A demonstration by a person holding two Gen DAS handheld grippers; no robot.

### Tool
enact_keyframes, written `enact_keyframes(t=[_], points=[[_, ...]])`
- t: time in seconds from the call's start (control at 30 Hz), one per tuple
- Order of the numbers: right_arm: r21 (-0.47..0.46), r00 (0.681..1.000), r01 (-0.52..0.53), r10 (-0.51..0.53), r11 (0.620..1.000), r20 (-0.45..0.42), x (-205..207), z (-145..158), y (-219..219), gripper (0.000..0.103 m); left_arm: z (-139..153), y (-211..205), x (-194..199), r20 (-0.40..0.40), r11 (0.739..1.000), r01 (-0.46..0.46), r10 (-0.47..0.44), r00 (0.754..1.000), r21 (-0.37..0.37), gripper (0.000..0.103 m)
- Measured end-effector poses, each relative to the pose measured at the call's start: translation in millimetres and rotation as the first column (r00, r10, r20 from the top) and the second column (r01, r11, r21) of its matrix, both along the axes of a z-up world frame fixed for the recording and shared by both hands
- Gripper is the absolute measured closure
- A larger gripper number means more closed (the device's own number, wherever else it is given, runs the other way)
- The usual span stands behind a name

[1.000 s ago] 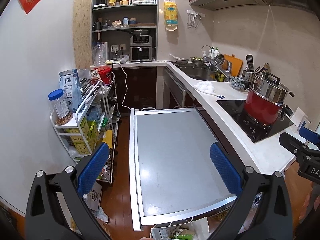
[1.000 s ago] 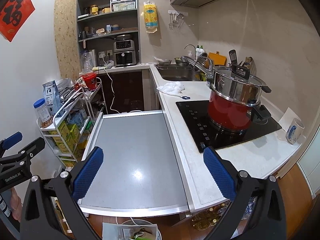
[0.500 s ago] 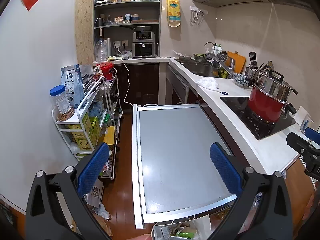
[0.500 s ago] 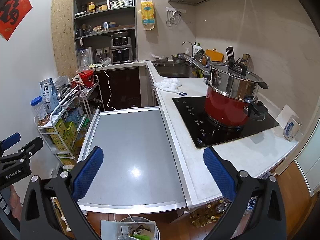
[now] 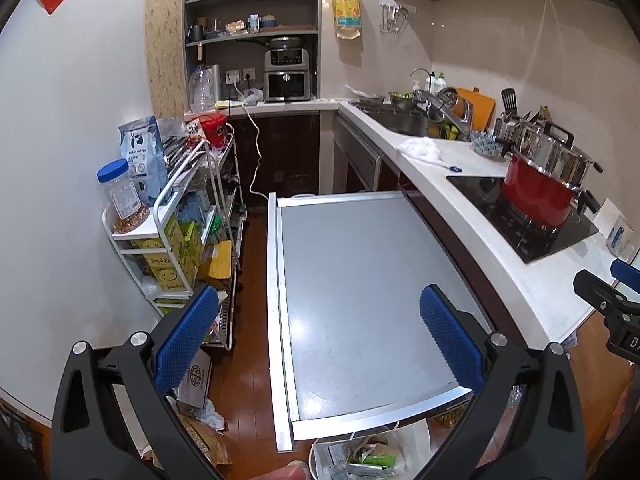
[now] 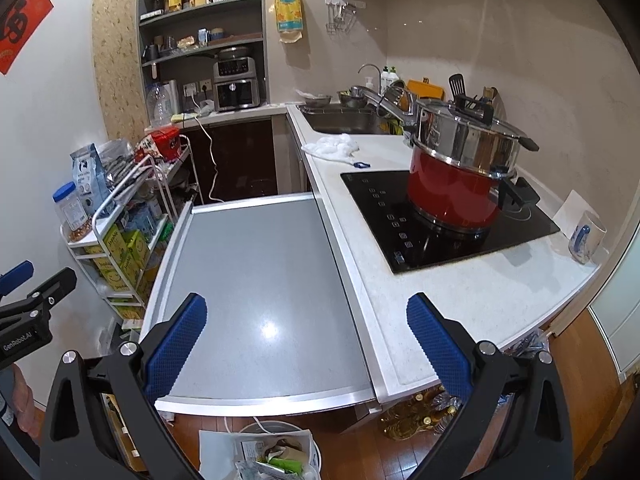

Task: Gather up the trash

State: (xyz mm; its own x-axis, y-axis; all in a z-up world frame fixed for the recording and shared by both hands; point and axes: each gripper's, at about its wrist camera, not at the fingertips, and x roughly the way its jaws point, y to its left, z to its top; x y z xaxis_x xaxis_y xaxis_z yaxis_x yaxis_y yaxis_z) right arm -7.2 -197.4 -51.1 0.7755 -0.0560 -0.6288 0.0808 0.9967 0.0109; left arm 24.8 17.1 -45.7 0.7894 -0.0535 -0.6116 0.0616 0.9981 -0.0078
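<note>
A crumpled white paper wad (image 5: 420, 148) lies on the white counter beside the sink; it also shows in the right wrist view (image 6: 333, 146), with a small blue item (image 6: 362, 165) next to it. A trash bin with a white bag full of wrappers (image 6: 276, 456) stands on the floor below the grey table's near edge, also in the left wrist view (image 5: 364, 458). My left gripper (image 5: 318, 338) is open and empty over the grey table (image 5: 360, 280). My right gripper (image 6: 306, 344) is open and empty over the table's near right part.
A red pot with a steel lid (image 6: 460, 168) sits on the black cooktop (image 6: 440, 220). A mug (image 6: 586, 236) stands at the counter's right end. A white rack of boxes and jars (image 5: 172, 220) stands left. Cardboard and paper scraps (image 5: 204, 416) lie on the wooden floor.
Both grippers have pulled back and risen a little, so more of the floor and trash bin shows. Both stay open.
</note>
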Motion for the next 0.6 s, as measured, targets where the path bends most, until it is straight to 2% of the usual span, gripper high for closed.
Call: enact_keyframes(t=[0.6], points=[[0.035, 0.997, -0.007, 0.010, 0.999, -0.075, 14.2, -35.7, 7.3, 0.004, -27.5, 10.4, 13.9, -0.087, 1.000, 0.000, -0.002, 0.996, -0.021, 0.002]])
